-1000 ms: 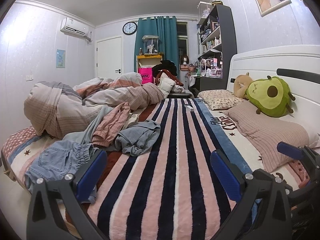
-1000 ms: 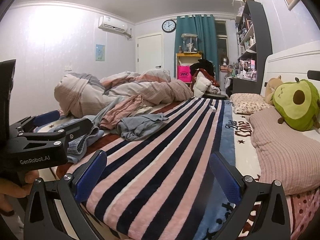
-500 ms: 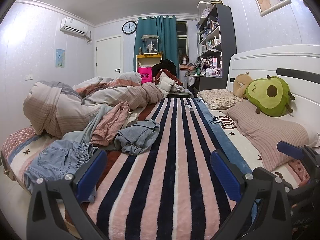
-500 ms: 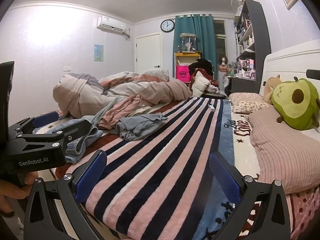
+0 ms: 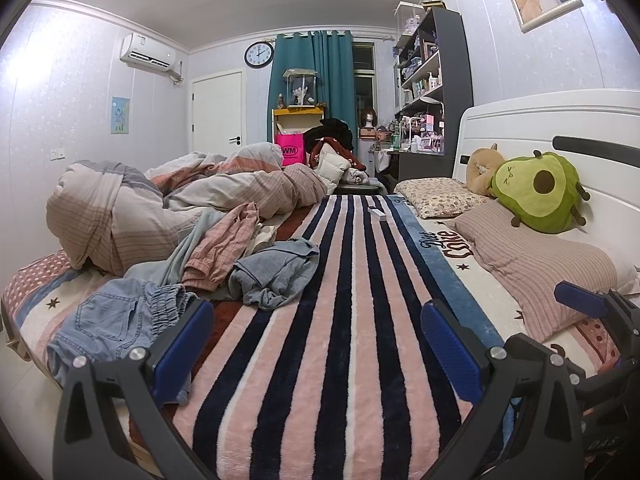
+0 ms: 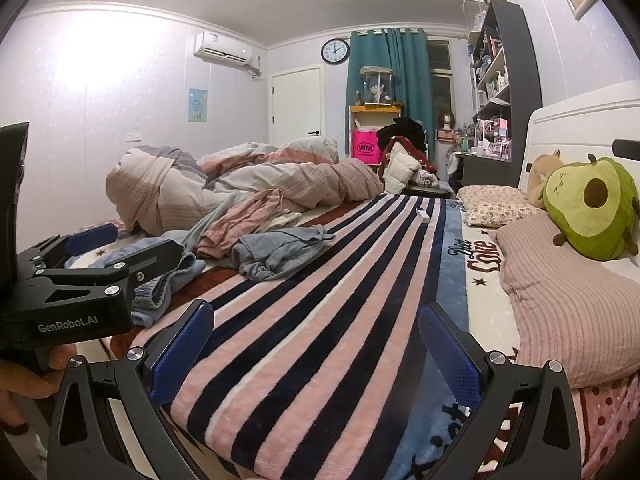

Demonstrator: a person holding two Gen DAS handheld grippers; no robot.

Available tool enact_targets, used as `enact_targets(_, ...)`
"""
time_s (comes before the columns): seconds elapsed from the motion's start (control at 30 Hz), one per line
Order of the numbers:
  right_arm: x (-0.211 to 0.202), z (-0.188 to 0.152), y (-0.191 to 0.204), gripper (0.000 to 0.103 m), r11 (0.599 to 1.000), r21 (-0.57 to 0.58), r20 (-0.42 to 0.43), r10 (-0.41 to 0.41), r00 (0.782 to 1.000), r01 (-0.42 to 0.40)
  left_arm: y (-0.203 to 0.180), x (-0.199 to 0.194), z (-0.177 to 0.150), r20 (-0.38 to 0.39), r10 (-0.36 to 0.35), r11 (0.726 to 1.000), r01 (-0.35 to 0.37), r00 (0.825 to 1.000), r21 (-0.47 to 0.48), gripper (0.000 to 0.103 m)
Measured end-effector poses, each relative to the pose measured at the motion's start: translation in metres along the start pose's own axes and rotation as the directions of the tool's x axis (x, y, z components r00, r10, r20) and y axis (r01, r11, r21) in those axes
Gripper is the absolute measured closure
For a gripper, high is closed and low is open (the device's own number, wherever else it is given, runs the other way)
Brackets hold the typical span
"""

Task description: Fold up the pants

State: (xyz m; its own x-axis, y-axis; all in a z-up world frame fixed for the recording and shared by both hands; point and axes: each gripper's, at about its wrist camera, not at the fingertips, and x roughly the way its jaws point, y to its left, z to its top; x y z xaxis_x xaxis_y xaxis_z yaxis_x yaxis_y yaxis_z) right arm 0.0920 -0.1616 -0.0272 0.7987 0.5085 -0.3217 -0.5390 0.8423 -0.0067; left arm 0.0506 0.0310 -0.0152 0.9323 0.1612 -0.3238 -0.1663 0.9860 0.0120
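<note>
Light-blue denim pants [image 5: 116, 316] lie crumpled at the bed's near left corner, partly behind my left finger; in the right wrist view they [image 6: 160, 284] show behind the left gripper's body. A grey-blue garment [image 5: 276, 276] [image 6: 280, 256] and pink checked clothes [image 5: 224, 248] [image 6: 240, 224] lie heaped beyond. My left gripper [image 5: 316, 344] is open and empty over the striped blanket [image 5: 344, 320]. My right gripper [image 6: 316, 348] is open and empty over the blanket [image 6: 320, 320], to the right of the left one.
A bunched duvet [image 5: 160, 204] fills the far left of the bed. Pillows [image 5: 540, 264] and an avocado plush [image 5: 540, 192] line the headboard on the right. A small white object [image 5: 378, 213] lies on the blanket far ahead. Shelves [image 5: 428, 92] stand at the back.
Both views have shifted only slightly. The clothes have not moved and both grippers stay open.
</note>
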Motion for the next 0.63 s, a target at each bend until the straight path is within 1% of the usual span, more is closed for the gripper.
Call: enact_targets(0.63, -0.0003, 0.0001, -0.0004, 0.001, 1.000, -0.003, 0.000, -0.005, 1.000, 0.005, -0.0002, -0.0003, -0.0007, 0.001, -0.002, 1.000, 0.002, 1.000, -0.001, 0.001)
